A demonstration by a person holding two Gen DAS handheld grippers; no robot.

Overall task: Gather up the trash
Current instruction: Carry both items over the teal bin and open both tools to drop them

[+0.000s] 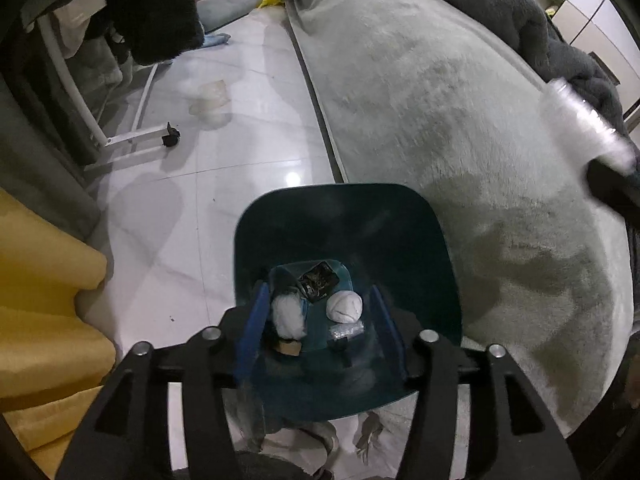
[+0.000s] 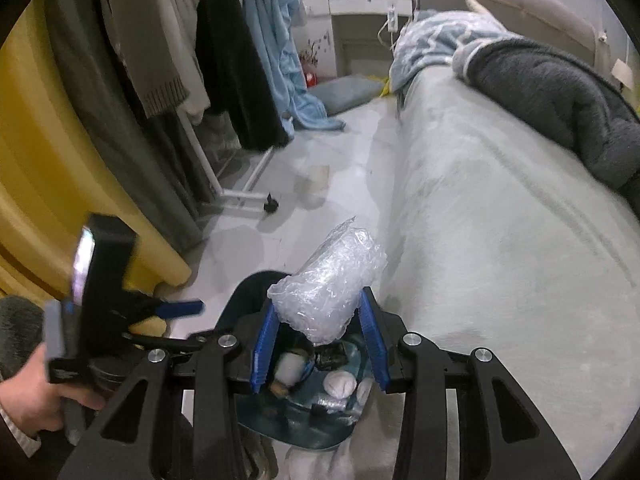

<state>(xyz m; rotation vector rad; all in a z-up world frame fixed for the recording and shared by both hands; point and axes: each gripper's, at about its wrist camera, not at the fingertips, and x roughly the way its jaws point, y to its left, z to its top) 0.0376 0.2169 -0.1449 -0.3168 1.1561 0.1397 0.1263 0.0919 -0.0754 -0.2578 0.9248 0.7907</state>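
My left gripper (image 1: pixel 320 332) is shut on the near rim of a dark teal trash bin (image 1: pixel 400 232) and holds it between the white floor and the bed. Inside lie white paper wads (image 1: pixel 344 306), a black wrapper (image 1: pixel 320 280) and small scraps. My right gripper (image 2: pixel 320 340) is shut on a crumpled bubble wrap bundle (image 2: pixel 332 284) and holds it just above the bin's (image 2: pixel 244 296) opening. The bundle also shows blurred at the right edge of the left wrist view (image 1: pixel 580 124). The left gripper shows at the lower left in the right wrist view (image 2: pixel 120 320).
A bed with a pale grey plush cover (image 1: pixel 460 100) fills the right side, with a dark grey blanket (image 2: pixel 560 96) on it. A clothes rack on wheels (image 1: pixel 132 140) with hanging clothes stands to the left. A yellow curtain (image 1: pixel 40 300) hangs at the near left.
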